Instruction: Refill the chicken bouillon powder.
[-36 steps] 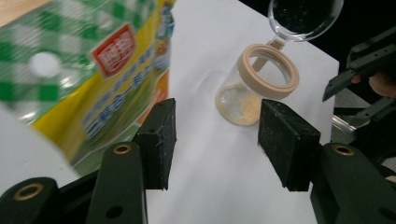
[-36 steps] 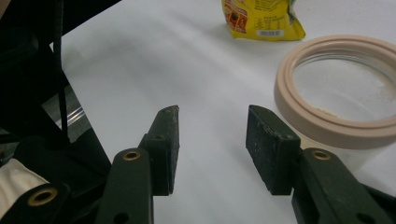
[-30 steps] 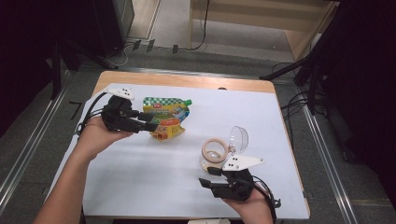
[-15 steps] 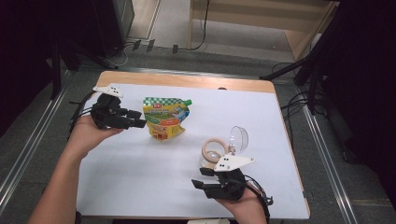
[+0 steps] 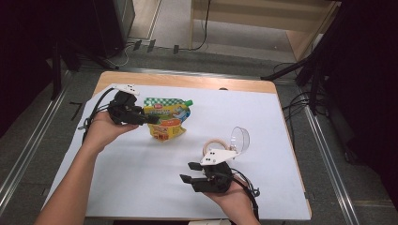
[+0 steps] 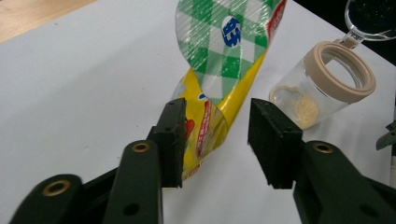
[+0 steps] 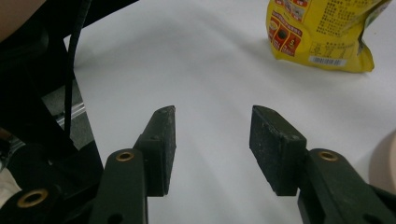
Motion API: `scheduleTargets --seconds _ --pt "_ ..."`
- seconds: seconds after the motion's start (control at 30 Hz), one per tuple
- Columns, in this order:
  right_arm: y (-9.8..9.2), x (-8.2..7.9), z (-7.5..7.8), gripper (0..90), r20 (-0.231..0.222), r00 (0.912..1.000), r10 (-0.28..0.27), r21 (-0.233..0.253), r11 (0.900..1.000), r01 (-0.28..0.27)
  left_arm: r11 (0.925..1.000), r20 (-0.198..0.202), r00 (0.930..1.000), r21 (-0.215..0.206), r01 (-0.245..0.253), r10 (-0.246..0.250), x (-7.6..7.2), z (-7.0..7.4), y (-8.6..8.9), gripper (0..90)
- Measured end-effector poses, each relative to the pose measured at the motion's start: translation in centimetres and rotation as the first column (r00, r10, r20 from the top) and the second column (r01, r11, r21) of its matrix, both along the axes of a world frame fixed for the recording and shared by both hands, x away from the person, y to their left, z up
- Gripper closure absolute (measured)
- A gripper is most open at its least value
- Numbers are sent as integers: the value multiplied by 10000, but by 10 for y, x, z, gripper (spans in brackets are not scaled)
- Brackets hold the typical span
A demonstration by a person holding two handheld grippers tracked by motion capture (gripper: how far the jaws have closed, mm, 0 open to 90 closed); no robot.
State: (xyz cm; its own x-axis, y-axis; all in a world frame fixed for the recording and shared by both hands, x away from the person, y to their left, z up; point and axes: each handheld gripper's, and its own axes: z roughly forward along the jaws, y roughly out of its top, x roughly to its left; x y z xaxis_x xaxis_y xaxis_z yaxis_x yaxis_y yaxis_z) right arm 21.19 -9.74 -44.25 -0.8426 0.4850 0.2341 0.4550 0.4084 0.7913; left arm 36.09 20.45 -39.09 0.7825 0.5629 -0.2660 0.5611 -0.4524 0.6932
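Note:
A spouted pouch (image 5: 168,118), green-checked on top and yellow below, lies on the white sheet at the left of centre. My left gripper (image 5: 152,120) points at it from the left. In the left gripper view the left gripper (image 6: 215,116) is open, and the pouch (image 6: 224,56) has its yellow lower end between the jaws. A clear jar (image 5: 215,147) with a tan rim lies to the right, its clear lid (image 5: 240,138) hinged back. My right gripper (image 5: 187,172) sits near the front edge, just in front of the jar, open with nothing between its fingers (image 7: 163,140).
A white sheet (image 5: 141,187) covers most of the wooden table (image 5: 187,80). The jar (image 6: 327,88) holds a little pale powder. Cables trail from both grippers and lie on the floor behind the table. Dark stands rise at the left and right.
My right gripper has moved left along the front of the sheet. My left gripper drew back to the left, then came right again onto the pouch's end. The pouch and jar stay put.

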Motion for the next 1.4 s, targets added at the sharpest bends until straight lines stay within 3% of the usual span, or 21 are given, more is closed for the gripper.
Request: scheduleTargets --seconds 0.13,0.27,0.37,0.6,0.8,0.93,1.13,1.4 --pt "10 9 1 524 36 10000 50 -26 10000 -50 9995 -184 9996 -248 187 -192 5 -2 -4 656" --pt "20 17 -2 523 50 10000 -17 200 9998 16 9994 -12 9996 -227 274 -274 5 -3 -7 723" --pt "27 18 -6 523 214 9998 -15 210 9998 10 9993 32 9996 -250 266 -266 4 -3 -8 771" --pt "31 16 -17 528 46 10000 -73 218 9997 72 9994 296 9995 -324 157 -148 1 -7 -15 895" --pt "31 13 -24 528 93 9999 -103 160 9998 102 9996 392 9992 -259 -115 125 -1 -3 -17 900" --pt "31 13 -27 525 186 9997 -177 141 9997 174 9992 240 9995 -354 -180 188 -3 4 -15 900" --pt "31 13 -31 511 186 9995 -273 115 9996 271 9985 5 10000 -533 89 -89 -10 16 -12 900" --pt "37 13 -38 519 239 9993 -281 115 9995 278 9928 60 9982 -1036 603 -600 -28 42 -11 900"
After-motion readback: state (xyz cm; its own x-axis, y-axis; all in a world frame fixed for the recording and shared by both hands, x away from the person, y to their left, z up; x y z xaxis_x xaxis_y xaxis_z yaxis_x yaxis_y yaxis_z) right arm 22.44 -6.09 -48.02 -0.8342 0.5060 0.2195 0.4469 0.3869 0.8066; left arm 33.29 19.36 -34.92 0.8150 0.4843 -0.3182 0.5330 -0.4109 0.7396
